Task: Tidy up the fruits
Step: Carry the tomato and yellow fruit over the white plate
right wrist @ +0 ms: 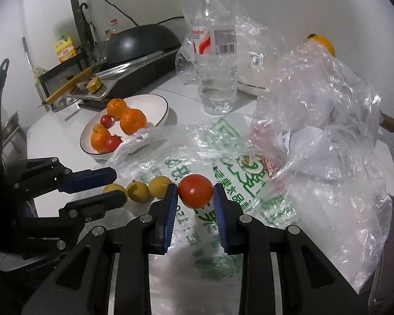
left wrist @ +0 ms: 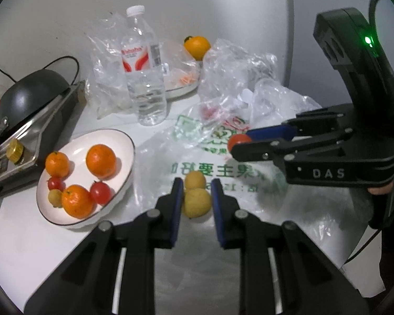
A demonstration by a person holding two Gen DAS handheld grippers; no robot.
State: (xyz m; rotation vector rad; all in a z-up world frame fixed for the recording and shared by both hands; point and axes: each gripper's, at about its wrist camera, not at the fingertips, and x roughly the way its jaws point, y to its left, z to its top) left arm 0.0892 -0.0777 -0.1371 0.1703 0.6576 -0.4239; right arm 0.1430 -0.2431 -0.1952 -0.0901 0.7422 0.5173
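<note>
Covering most of the white tabletop are crumpled plastic bags, one flat sheet printed with green characters. A black wok is seen on a stove at the far left edge. A clear water bottle with a red-and-white label is stood upright behind the bags. A white plate with a dark rim is placed left of the printed bag; three oranges, two red tomatoes and one small yellow fruit are held in it. A further orange is seen near the wall, behind the clear plastic.

The right hand-held gripper is clamped on a red tomato, which is pinched between the blue pads and held above the printed bag, right of the plate. The left hand-held gripper is held with its fingers parted on either side of a yellow fruit; whether the pads touch it cannot be told. This fruit is one of three small yellow fruits lying in a row on the bag, just beside the held tomato in the right wrist view.
</note>
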